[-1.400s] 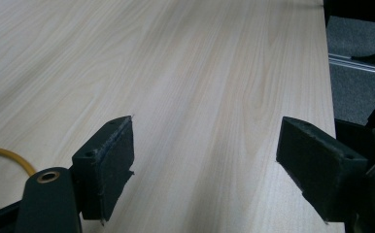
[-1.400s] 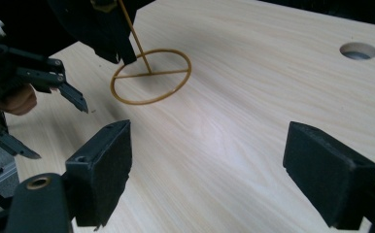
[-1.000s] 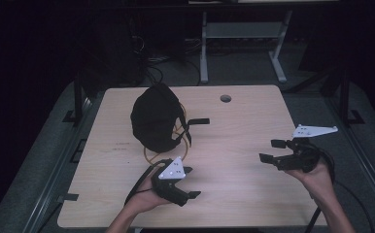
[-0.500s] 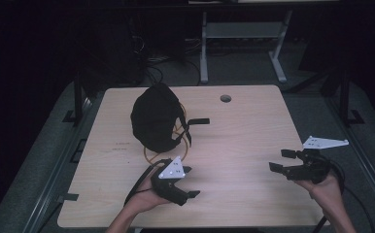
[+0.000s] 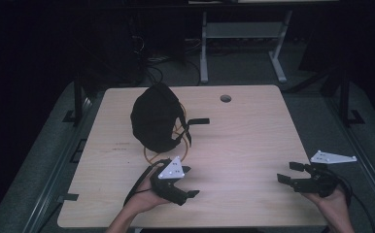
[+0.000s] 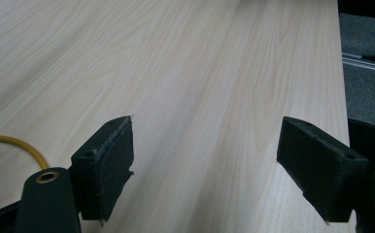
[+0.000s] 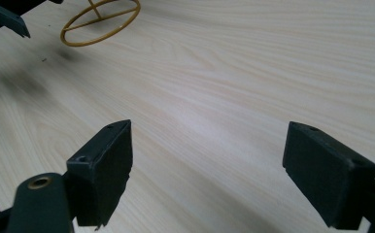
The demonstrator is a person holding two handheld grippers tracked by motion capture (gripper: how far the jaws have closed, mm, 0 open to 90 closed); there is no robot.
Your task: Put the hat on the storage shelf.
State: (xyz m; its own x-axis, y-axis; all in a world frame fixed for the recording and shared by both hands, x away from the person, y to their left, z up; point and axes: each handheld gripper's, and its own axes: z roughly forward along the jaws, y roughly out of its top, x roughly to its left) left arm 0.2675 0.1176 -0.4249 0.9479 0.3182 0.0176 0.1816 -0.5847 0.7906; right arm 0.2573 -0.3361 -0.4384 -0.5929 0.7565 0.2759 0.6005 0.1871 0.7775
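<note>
Since the earlier frames, the right gripper [image 5: 291, 174] has come back toward the near right corner of the table [image 5: 253, 131]; the left gripper [image 5: 189, 182] has stayed where it was. Both are held low over the wood near the front edge, well apart from each other.

From the near side: the left gripper sits just in front of the black bag [image 5: 155, 118], held in the person's left hand [image 5: 144, 199], with its grey plate [image 5: 171, 169] on top. Its jaws stand wide apart and hold nothing; in the left gripper view, bare wood lies between them and a piece of yellow cord [image 6: 18, 144] runs off at the left. The right gripper, in the right hand [image 5: 332, 206], is far to the right of the bag and nearer to the front edge than the bag is. Its jaws are also wide and empty, with bare wood between them in the right gripper view.

Farther in, a yellow ring [image 7: 99, 22] lies flat on the table, touching the near side of the bag. The bag stands left of the table's middle, and a black strap [image 5: 197, 121] sticks out from its right side. Behind and to the right of the bag is a round hole [image 5: 225, 98] near the far edge.
</note>
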